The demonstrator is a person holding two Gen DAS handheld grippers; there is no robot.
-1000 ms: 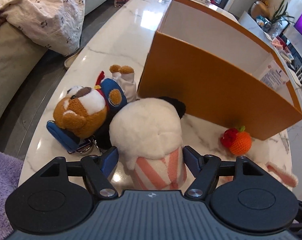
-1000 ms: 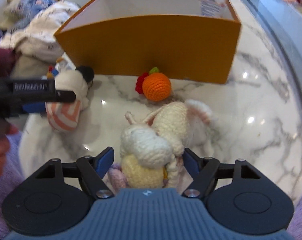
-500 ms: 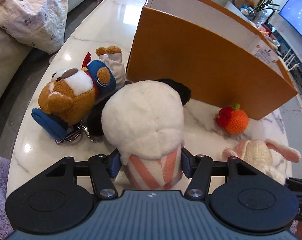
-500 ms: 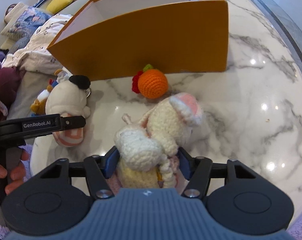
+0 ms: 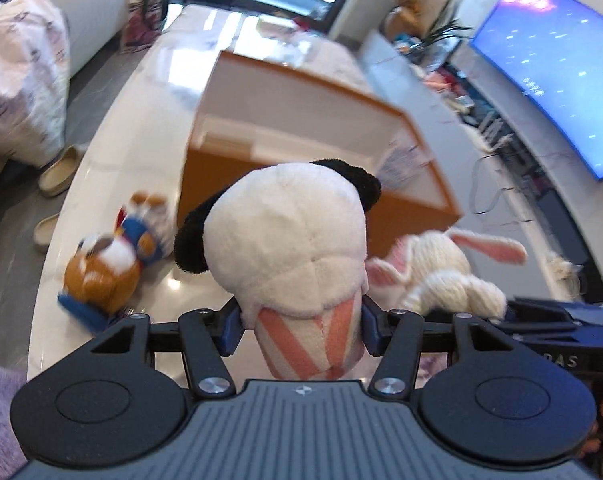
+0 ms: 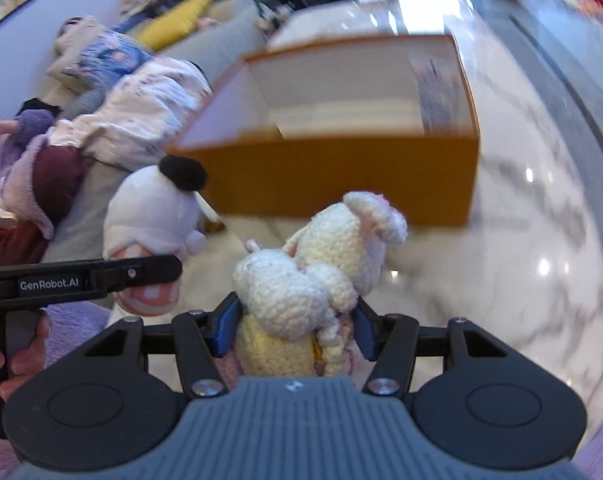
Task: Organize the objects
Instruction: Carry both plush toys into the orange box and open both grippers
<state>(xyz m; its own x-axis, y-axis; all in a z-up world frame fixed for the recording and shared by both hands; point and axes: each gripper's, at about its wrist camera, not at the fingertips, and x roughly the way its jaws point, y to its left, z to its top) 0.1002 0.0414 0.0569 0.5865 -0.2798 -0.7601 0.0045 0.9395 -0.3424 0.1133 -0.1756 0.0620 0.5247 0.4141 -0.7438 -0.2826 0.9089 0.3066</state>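
Note:
My left gripper [image 5: 301, 326] is shut on a white plush dog with black ears and a pink-striped body [image 5: 293, 248], held above the marble table. It also shows in the right wrist view [image 6: 149, 216]. My right gripper [image 6: 297, 328] is shut on a cream crocheted rabbit [image 6: 321, 264], also lifted; the rabbit shows in the left wrist view [image 5: 441, 272]. The open orange box [image 5: 293, 128] stands ahead on the table, its white inside bare; it also shows in the right wrist view [image 6: 349, 176].
A brown bear plush with blue clothes [image 5: 109, 268] lies on the marble table [image 5: 113, 184] left of the box. A sofa with a patterned blanket [image 5: 17, 80] is at the left. A TV screen [image 5: 549, 64] is at the right.
Both grippers have closed on their toys and lifted them off the table toward the box. The view now looks down into the box from higher up.

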